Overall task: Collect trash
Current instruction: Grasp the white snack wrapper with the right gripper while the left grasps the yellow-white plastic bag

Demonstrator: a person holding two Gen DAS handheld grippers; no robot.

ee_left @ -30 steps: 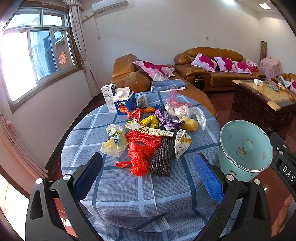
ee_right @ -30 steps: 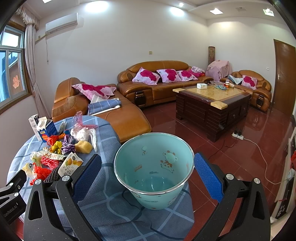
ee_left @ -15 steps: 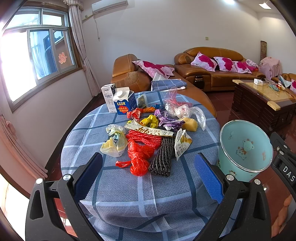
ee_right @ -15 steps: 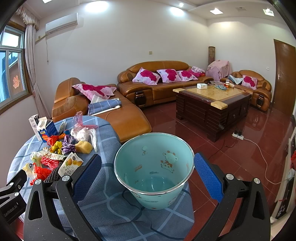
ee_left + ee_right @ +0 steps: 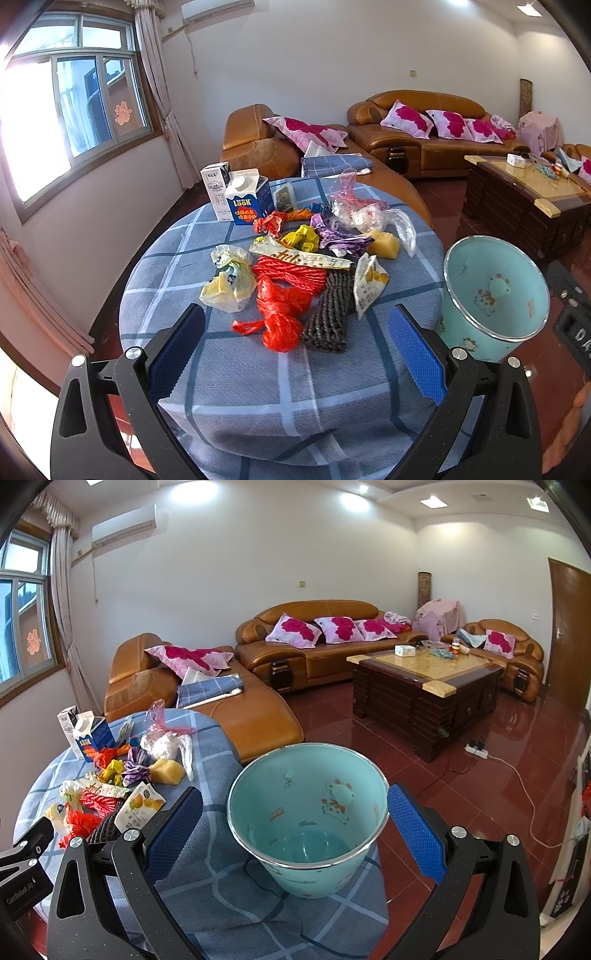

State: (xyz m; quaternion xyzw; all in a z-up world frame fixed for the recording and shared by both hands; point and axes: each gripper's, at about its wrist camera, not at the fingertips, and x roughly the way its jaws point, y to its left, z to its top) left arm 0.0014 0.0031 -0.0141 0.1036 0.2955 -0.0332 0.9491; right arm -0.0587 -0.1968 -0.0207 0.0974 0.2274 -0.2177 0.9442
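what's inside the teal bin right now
Nothing. From the right wrist view, the teal bin shows only its printed inner wall and bare bottom; no trash is in it yet. The near inner wall below the rim is hidden from this angle.

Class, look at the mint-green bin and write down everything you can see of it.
The bin is a round, mint-green bucket that widens upward to a shiny silver rim. It looks like smooth plastic, with cartoon bear prints inside and out. It stands upright and looks empty, beside the round table, with the blue checked tablecloth draped against its base. The right gripper is open with a finger on either side, not touching it.
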